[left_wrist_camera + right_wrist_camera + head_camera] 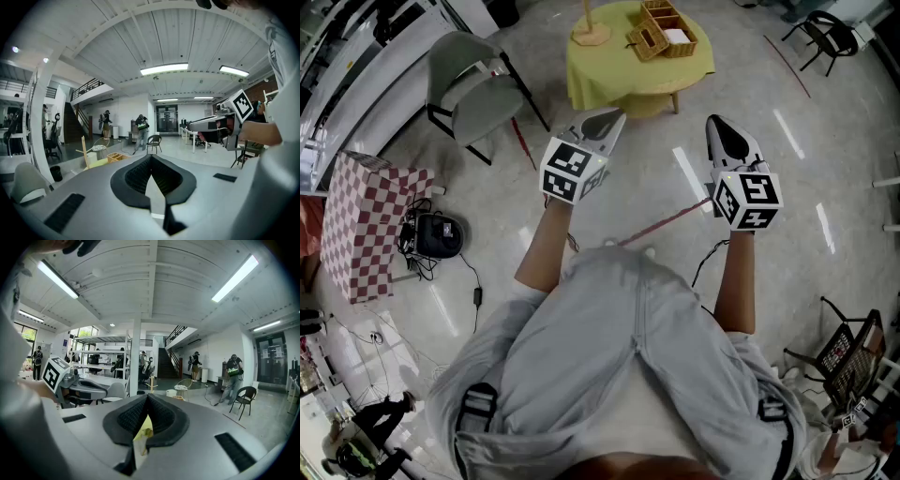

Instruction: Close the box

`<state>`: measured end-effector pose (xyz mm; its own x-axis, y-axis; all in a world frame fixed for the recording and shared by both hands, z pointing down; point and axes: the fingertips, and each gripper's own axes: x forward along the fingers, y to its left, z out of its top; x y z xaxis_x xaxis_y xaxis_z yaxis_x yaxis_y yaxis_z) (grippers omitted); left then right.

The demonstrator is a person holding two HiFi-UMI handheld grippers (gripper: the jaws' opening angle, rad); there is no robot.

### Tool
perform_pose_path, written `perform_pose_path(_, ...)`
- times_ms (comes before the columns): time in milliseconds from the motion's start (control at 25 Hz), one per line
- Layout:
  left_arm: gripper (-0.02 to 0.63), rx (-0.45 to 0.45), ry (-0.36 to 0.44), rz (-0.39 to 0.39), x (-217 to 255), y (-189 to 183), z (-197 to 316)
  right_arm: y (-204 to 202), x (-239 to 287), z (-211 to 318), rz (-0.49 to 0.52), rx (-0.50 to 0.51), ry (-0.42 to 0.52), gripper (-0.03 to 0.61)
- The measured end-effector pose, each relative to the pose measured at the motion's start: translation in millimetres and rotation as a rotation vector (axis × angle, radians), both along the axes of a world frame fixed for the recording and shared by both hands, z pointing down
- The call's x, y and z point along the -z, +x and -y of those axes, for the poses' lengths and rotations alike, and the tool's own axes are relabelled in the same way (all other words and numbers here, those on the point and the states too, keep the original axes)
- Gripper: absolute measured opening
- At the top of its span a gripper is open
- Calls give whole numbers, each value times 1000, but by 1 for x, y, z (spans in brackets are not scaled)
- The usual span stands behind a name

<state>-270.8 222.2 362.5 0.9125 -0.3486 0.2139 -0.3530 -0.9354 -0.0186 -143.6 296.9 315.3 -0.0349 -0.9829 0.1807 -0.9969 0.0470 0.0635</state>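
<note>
A wicker box [664, 30] stands open on a round table with a yellow cloth [609, 70], well ahead of me across the floor. Beside it is a wooden stand [591, 28]. My left gripper [614, 117] is held up in the air, pointing at the table, jaws shut and empty. My right gripper [717, 124] hangs level with it to the right, also shut and empty. In the left gripper view the shut jaw tips [151, 157] meet, with the box [116, 157] small and far off at the left. The right gripper view shows its tips [147, 397] together.
A grey chair [473, 89] stands left of the table. A block under a red-checked cloth [370, 220] and a black device with cables [436, 234] lie at the left. A black wire rack [848, 352] is at the right. People stand far off [140, 126].
</note>
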Motion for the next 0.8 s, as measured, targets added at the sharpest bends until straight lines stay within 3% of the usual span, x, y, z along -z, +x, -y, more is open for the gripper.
perform_pose_path(280,29,-6,11,20,-2,20,-10,12,1,-7,5,24,19,23)
perform_pose_path(800,29,54,10,51,-17,68,-33,70,-20,-20,54,84,-16,23)
